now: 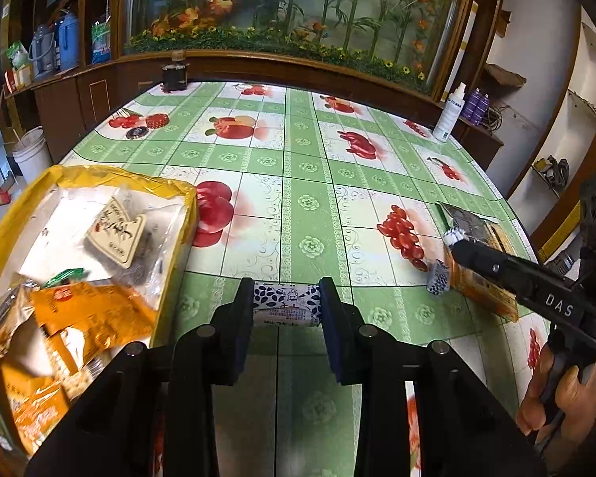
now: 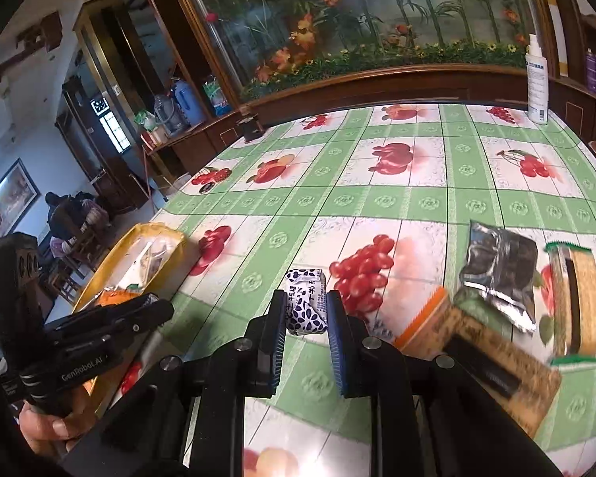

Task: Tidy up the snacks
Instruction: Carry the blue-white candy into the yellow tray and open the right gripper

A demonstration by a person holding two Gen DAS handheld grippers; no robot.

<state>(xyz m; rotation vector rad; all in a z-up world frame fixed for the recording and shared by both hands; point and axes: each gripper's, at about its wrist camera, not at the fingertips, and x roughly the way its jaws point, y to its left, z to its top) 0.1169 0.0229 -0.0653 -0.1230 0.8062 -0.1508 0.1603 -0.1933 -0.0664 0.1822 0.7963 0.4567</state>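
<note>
While both pairs of jaws are clamped, each grips a small wrapped candy. The left gripper (image 1: 286, 304) holds a candy (image 1: 286, 305) crosswise between its pads, a short block in white paper with dark blue leaf print and small writing, lifted above the green fruit-patterned tablecloth (image 1: 310, 198). The right gripper (image 2: 306, 312) pinches a matching candy (image 2: 306, 305) by its sides, its folded end facing away. At nine o'clock from the left jaws lies a yellow-edged clear bag (image 1: 99, 214) with orange packets inside. At three o'clock from the right jaws lie an orange-ended cracker pack (image 2: 484, 361), a crumpled silver pouch (image 2: 500, 274) and a green-edged cracker pack (image 2: 576, 302). A white spray bottle (image 2: 537, 79) stands at one o'clock, at the table's far edge.
</note>
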